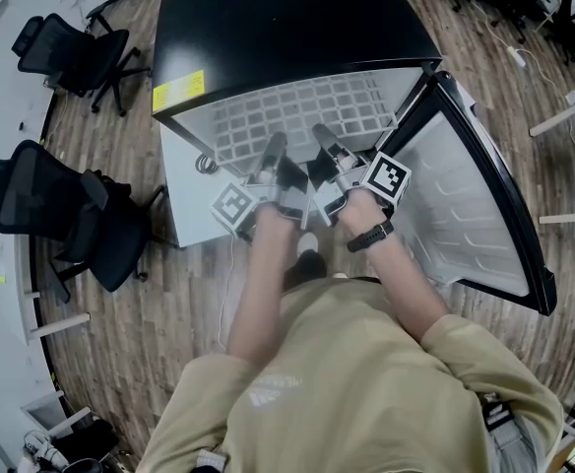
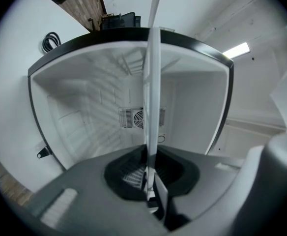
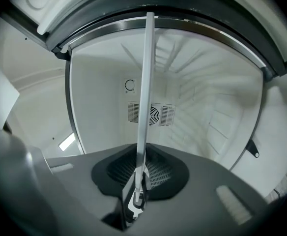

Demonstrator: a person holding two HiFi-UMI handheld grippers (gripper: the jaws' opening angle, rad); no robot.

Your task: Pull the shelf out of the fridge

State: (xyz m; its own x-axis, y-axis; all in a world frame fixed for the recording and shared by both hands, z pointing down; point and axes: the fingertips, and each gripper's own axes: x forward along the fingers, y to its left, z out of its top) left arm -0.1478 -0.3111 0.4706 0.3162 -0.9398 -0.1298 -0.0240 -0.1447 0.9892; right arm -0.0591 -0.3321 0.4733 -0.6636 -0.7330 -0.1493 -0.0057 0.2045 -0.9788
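You have both grippers closed on the front edge of the shelf (image 1: 297, 111). The left gripper (image 1: 271, 151) pinches it towards the left of that edge and the right gripper (image 1: 324, 138) just beside it, towards the right. In each gripper view the shelf shows edge-on as a thin pale bar (image 2: 152, 82) (image 3: 146, 82) running from the jaws into the cavity. Its grid lies forward of the front edge of the fridge (image 1: 287, 18) top, so I judge it partly drawn out.

The likeliest trouble is skew. If one hand pulls ahead of the other, the shelf can twist and bind against the side walls. Your two grips sit close together near the middle, so they give little leverage against that. Each pinch is also narrow and on a thin rim, so a snag could drag the rim out of the jaws. Once the back edge leaves its supports, the far end may drop and lever against your hold. The open door (image 1: 465, 205) stands near the front right corner, and a swing that way could knock it.

The shelf is a flat, stiff, white lattice of small squares, probably smooth and slippery. The liner is moulded white plastic with ribbed side walls and a round fan grille (image 3: 153, 114) on the back wall. The casing is glossy black.
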